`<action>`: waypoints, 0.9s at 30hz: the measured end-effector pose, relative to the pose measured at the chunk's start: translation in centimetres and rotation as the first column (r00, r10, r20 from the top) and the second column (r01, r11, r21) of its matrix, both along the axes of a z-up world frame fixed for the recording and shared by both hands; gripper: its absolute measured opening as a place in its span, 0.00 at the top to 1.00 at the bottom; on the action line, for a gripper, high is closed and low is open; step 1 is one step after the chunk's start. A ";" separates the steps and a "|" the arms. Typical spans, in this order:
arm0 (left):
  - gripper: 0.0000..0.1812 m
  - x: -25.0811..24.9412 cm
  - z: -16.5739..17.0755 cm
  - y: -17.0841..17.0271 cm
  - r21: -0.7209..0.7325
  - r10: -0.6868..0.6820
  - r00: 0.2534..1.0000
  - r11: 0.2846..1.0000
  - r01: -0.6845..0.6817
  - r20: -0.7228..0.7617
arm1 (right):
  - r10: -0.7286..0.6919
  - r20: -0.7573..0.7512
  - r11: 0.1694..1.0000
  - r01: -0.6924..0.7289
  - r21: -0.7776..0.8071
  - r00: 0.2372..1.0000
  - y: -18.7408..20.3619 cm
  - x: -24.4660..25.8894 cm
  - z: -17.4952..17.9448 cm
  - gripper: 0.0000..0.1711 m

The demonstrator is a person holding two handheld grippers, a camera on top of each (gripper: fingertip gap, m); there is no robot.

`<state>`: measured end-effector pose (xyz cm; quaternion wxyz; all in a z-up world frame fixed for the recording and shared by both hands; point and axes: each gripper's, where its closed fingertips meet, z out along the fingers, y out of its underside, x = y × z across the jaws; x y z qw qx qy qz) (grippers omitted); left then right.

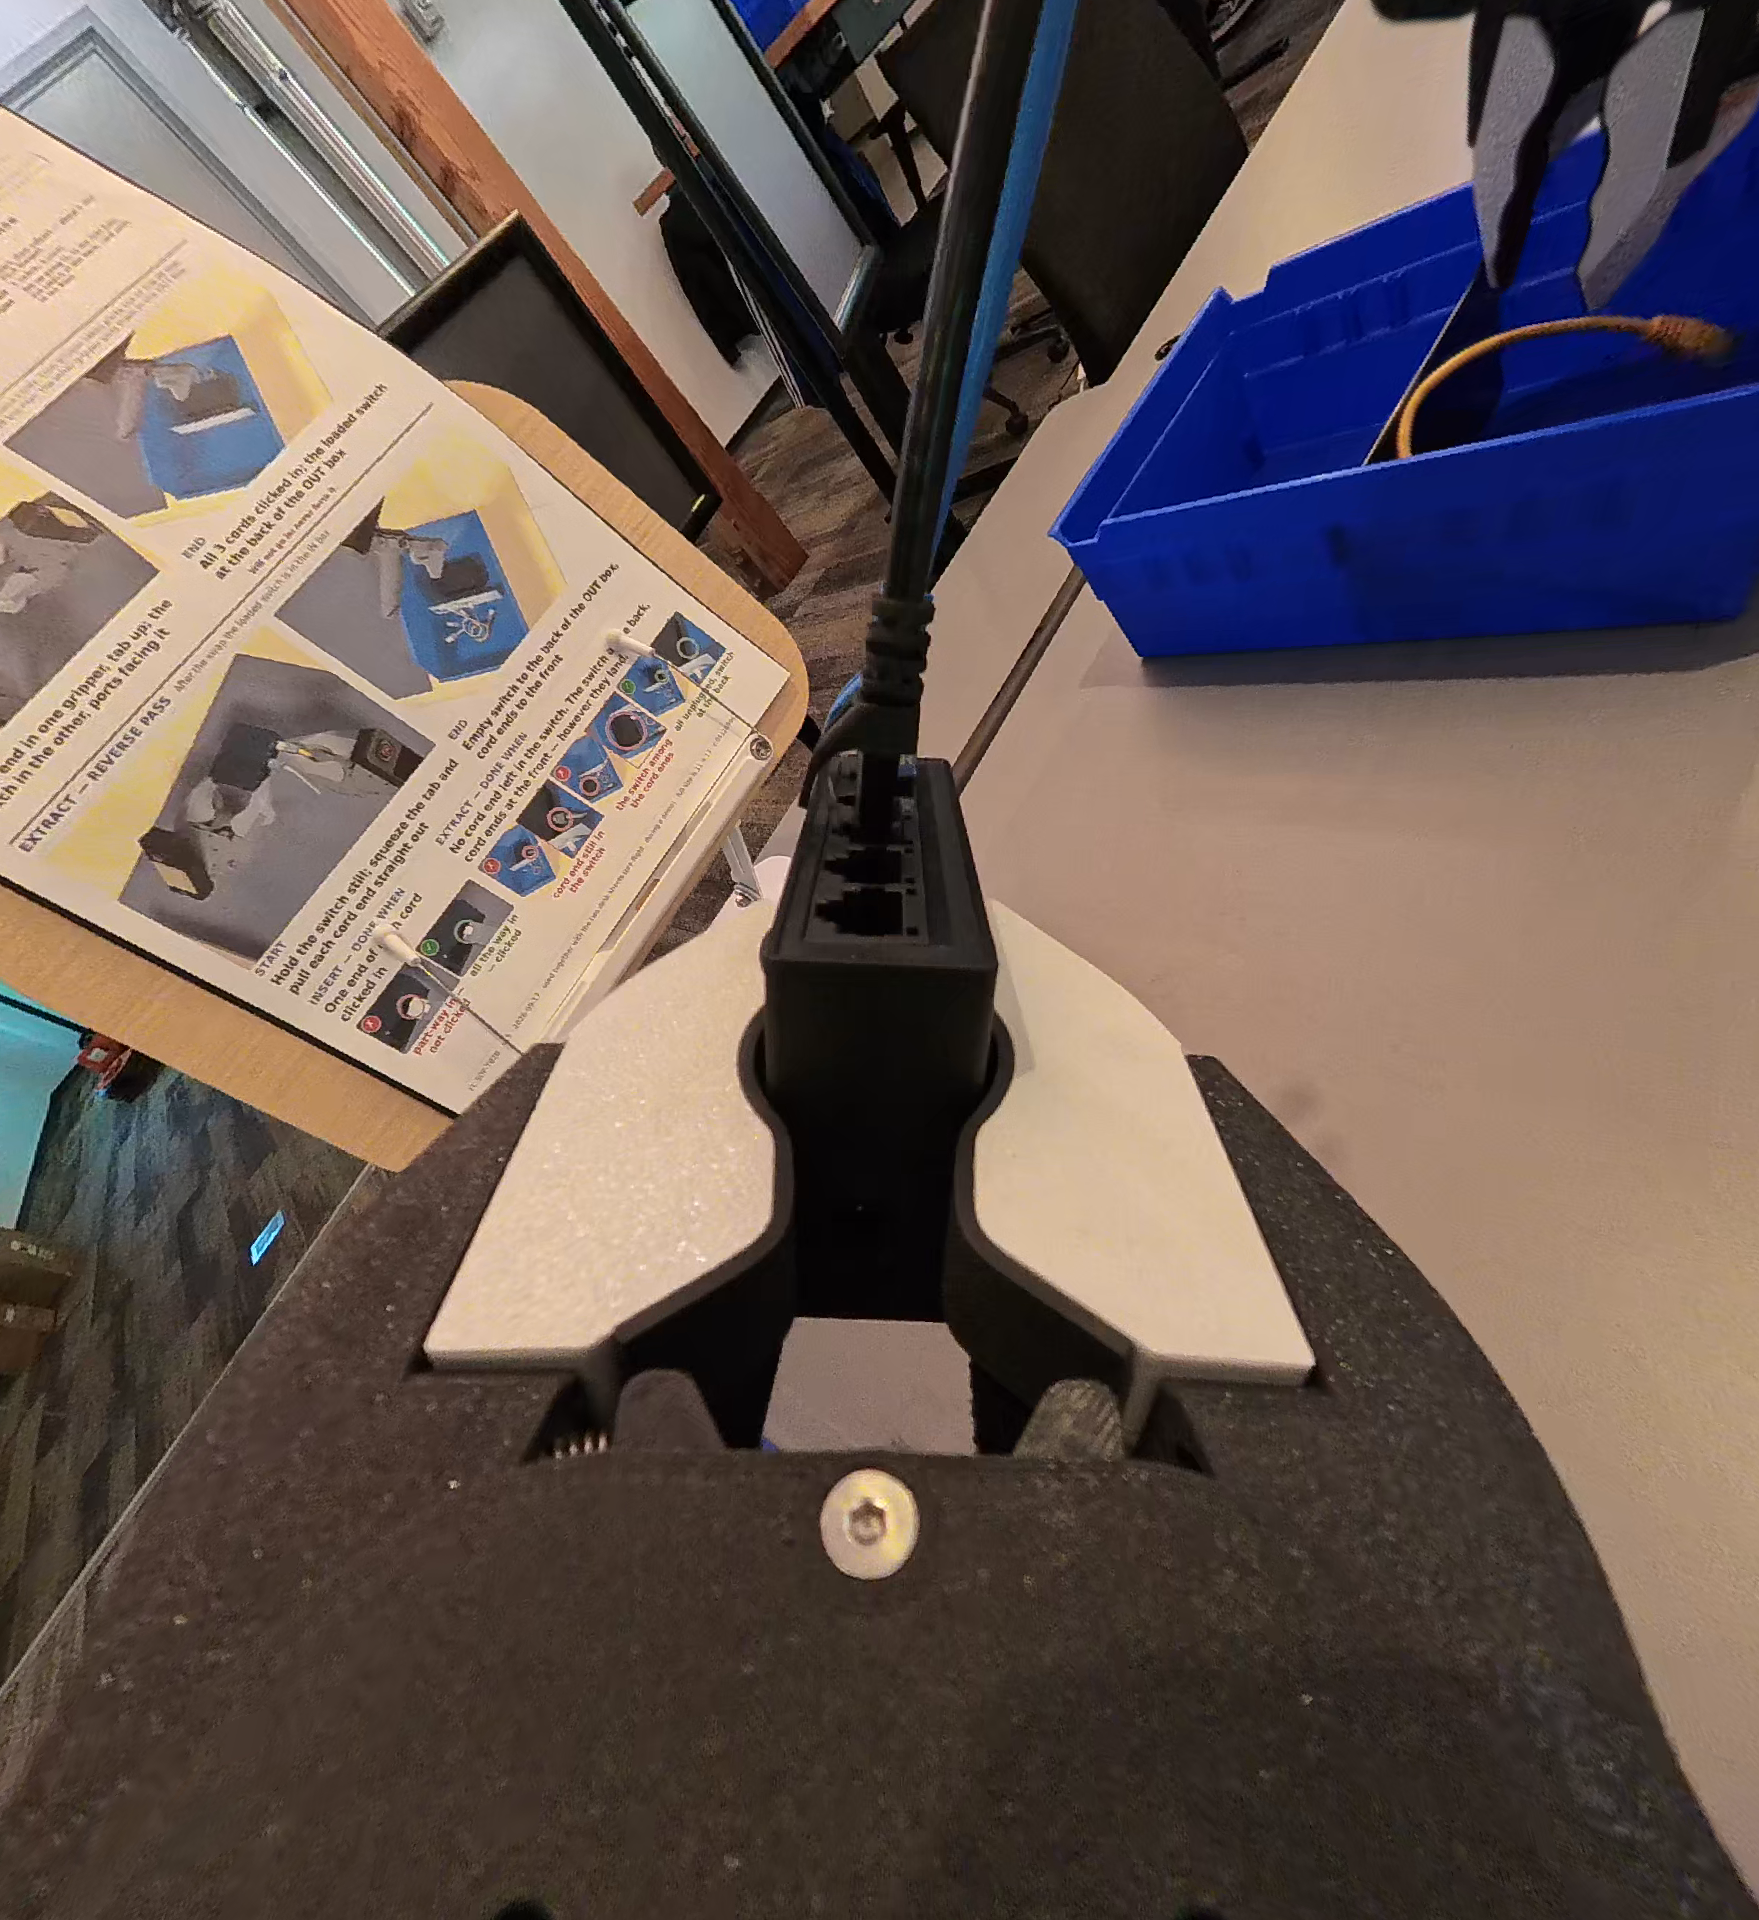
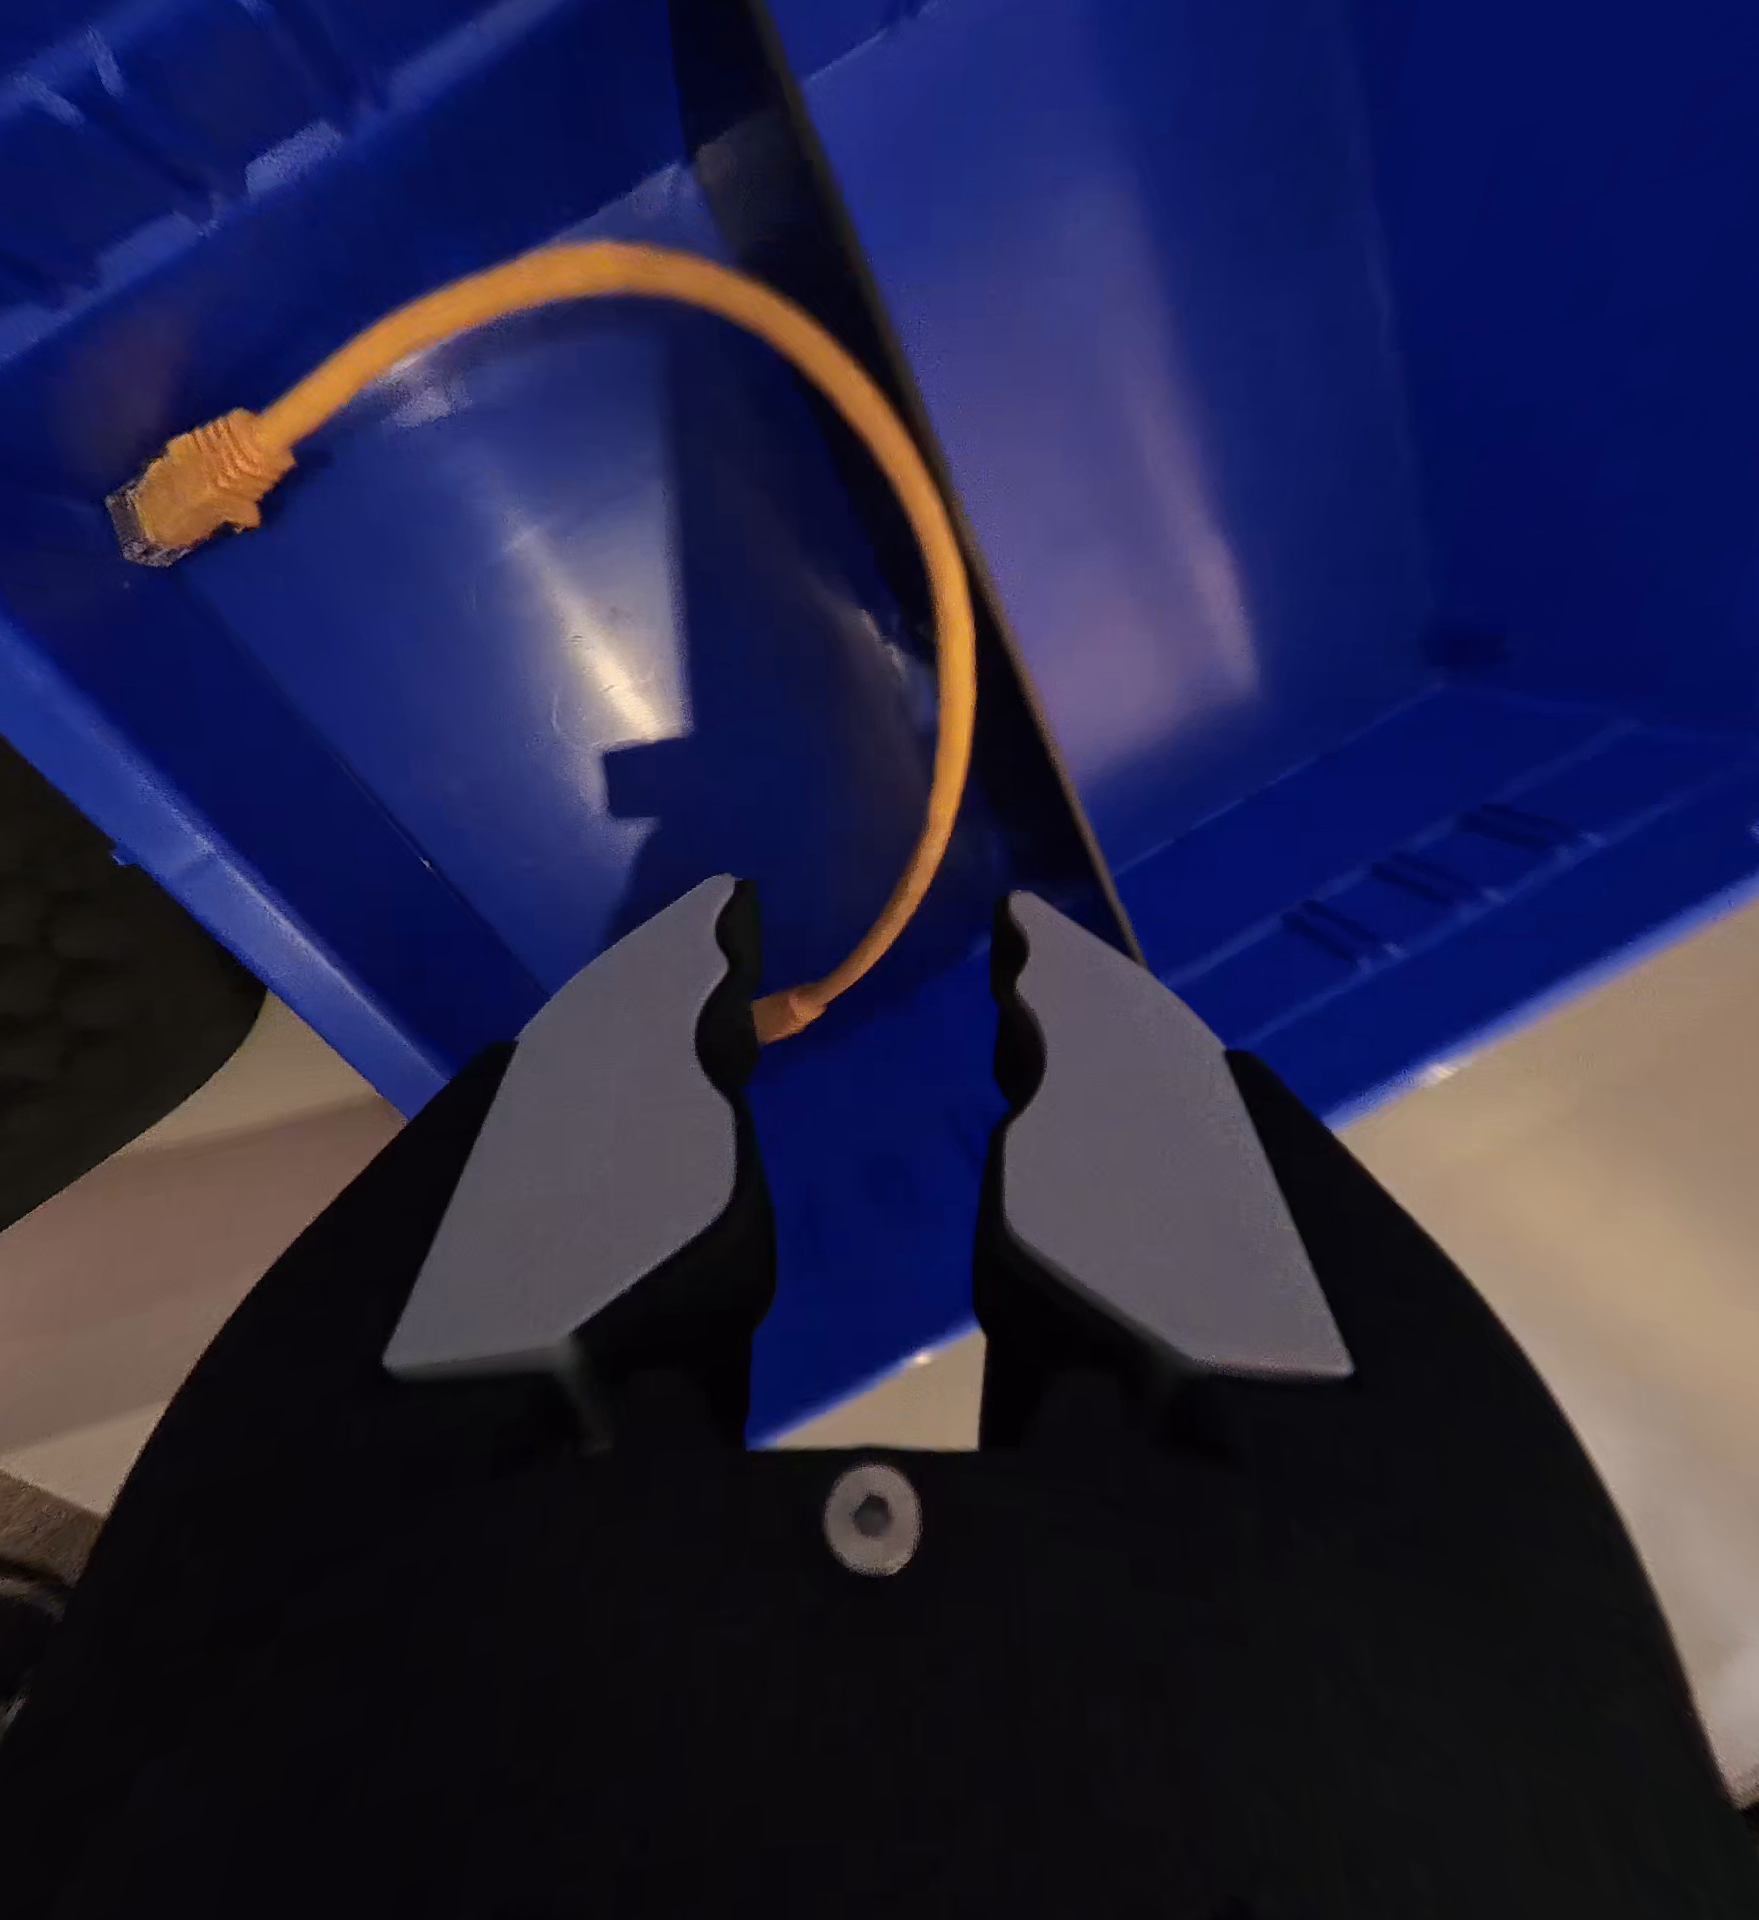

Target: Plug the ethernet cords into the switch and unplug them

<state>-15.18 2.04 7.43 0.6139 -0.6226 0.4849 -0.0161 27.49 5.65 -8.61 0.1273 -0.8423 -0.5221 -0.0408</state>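
Note:
My left gripper (image 1: pixel 880 997) is shut on a black switch (image 1: pixel 880 904), held with its ports facing up. A black cord (image 1: pixel 942 343) is plugged into a far port. A blue cord (image 1: pixel 1020 208) runs up beside it to the far end of the switch; its plug is mostly hidden. The nearer ports are empty. My right gripper (image 2: pixel 870 904) is open and empty, hanging over a blue bin (image 2: pixel 1477 883). An orange cord (image 2: pixel 948 582) lies curled in the bin, one plug (image 2: pixel 184 494) at the left, the other end by my left fingertip. The right gripper also shows in the left wrist view (image 1: pixel 1571 260).
The blue bin (image 1: pixel 1426 540) stands on a pale table (image 1: pixel 1374 1039), with a dark divider (image 2: pixel 958 520) across it. A printed picture sheet on a board (image 1: pixel 283 623) leans at the left. Chairs and a wooden post stand beyond the table's far edge. Left tips to right tips: about 45 centimetres.

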 end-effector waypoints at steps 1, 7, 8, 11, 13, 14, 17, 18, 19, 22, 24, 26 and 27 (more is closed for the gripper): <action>0.84 0.0 0.1 -0.1 0.001 -0.002 1.000 1.000 0.002 0.001 | -0.001 -0.001 1.000 0.001 0.026 1.000 0.2 0.1 0.8 0.76; 0.84 0.5 0.3 -0.5 0.024 -0.022 1.000 0.999 0.022 0.000 | 0.104 -0.059 0.972 -0.088 0.217 0.993 0.7 -3.1 7.8 0.77; 0.84 0.7 0.3 -0.5 0.027 -0.027 1.000 0.999 0.027 -0.004 | 0.145 -0.084 0.957 -0.119 0.264 0.986 0.6 -4.6 9.7 0.77; 0.84 1.2 0.3 -0.8 0.052 -0.047 0.999 0.997 0.048 -0.007 | 0.343 -0.162 0.872 -0.250 0.420 0.925 -1.0 -11.1 16.1 0.77; 0.84 1.6 0.5 -1.2 0.068 -0.071 0.997 0.995 0.070 0.002 | 0.487 -0.194 0.788 -0.332 0.519 0.852 -2.9 -15.7 20.5 0.78; 0.84 1.8 0.6 -1.5 0.074 -0.090 0.996 0.993 0.089 0.006 | 0.551 -0.205 0.745 -0.366 0.557 0.809 -4.0 -17.9 22.5 0.78; 0.84 2.4 1.0 -2.2 0.086 -0.132 0.991 0.988 0.130 0.025 | 0.698 -0.206 0.629 -0.451 0.633 0.686 -7.3 -23.5 27.1 0.78; 0.84 2.6 1.1 -2.5 0.097 -0.149 0.988 0.984 0.146 0.026 | 0.740 -0.201 0.593 -0.481 0.645 0.642 -8.5 -25.1 28.3 0.80; 0.84 2.8 1.2 -2.8 0.108 -0.165 0.986 0.981 0.161 0.025 | 0.772 -0.194 0.559 -0.500 0.661 0.606 -9.4 -26.6 29.4 0.81; 0.84 3.4 1.3 -3.5 0.122 -0.200 0.980 0.973 0.197 0.019 | 0.832 -0.147 0.462 -0.522 0.717 0.535 -11.3 -30.1 32.5 0.82; 0.84 4.0 1.2 -4.1 0.120 -0.233 0.972 0.966 0.230 0.014 | 0.853 -0.115 0.412 -0.520 0.748 0.510 -11.8 -32.1 33.8 0.84; 0.84 4.4 1.2 -4.6 0.128 -0.256 0.967 0.959 0.253 0.010 | 0.859 -0.086 0.402 -0.561 0.724 0.504 -12.0 -33.9 33.1 0.84; 0.84 4.7 1.2 -4.9 0.130 -0.270 0.963 0.955 0.266 0.010 | 0.858 -0.066 0.406 -0.592 0.696 0.510 -11.9 -34.5 32.1 0.84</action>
